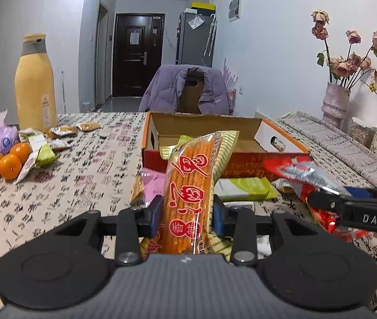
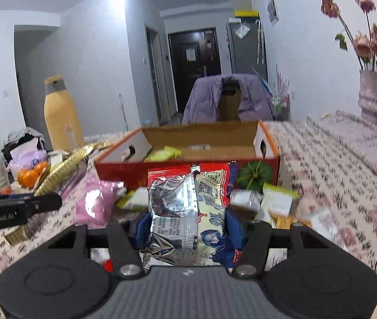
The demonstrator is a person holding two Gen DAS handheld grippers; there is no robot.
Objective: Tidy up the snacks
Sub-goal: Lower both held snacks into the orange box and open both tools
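The table [image 1: 87,159], under a cloth printed with dark characters, carried everything; the open cardboard box [image 1: 215,130] sat toward its far edge, a few green packets [image 2: 166,154] lying inside along the near wall; a tall yellow flask [image 1: 35,85] stood at the far left corner, with three oranges [image 1: 5,159] and loose small packets beside it; a vase of dried roses [image 1: 334,103] stood along the right edge. A heap of snack packets [image 1: 244,188] lay against the box's near wall, toward the table's near edge. The left gripper [image 1: 185,212] had its fingers narrowed onto a long orange snack-stick packet [image 1: 188,186], raised upright before the box; the right gripper [image 2: 185,226] had its blue pads pressed on a red and silver snack bag [image 2: 185,199], held above the heap just in front of the box; no earlier picture showed its fingers moving.
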